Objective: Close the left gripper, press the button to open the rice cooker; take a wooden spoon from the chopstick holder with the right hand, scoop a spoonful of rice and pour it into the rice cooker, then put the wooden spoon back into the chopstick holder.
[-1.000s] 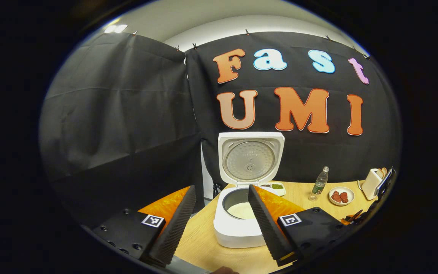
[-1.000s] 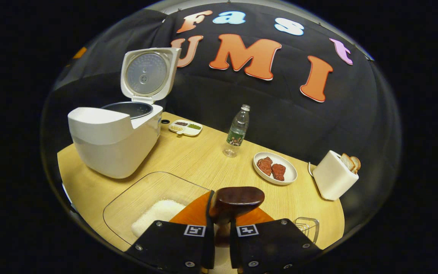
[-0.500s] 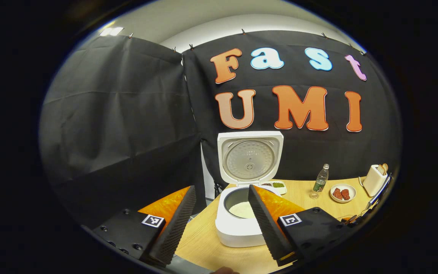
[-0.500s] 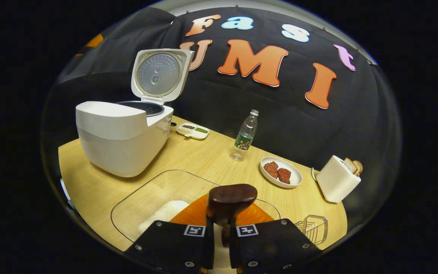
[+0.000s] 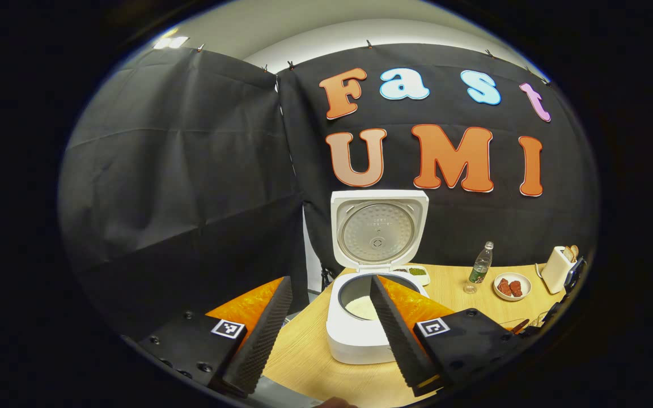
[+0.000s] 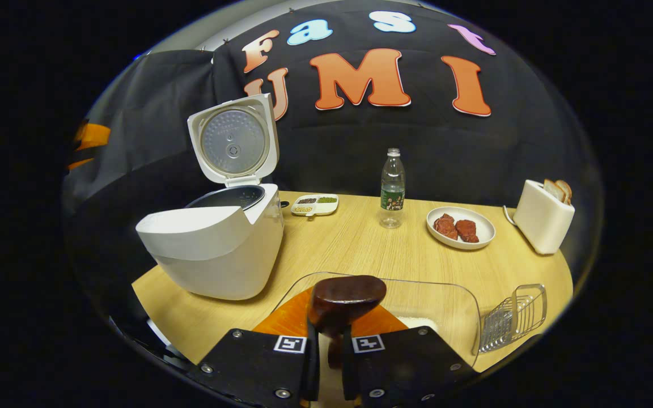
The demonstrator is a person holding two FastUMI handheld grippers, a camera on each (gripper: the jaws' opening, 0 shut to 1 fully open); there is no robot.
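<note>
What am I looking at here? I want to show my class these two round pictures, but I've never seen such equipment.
A person holds a two-fingered tool in each hand, and each carries a wide-angle camera. The left hand-held gripper is open, facing the rice cooker, whose lid stands up with rice inside. The right hand-held gripper is shut on a wooden spoon above a clear tub. On the wooden table stand a water bottle, a plate of meat, a toaster, a wire rack and a small divided dish.
</note>
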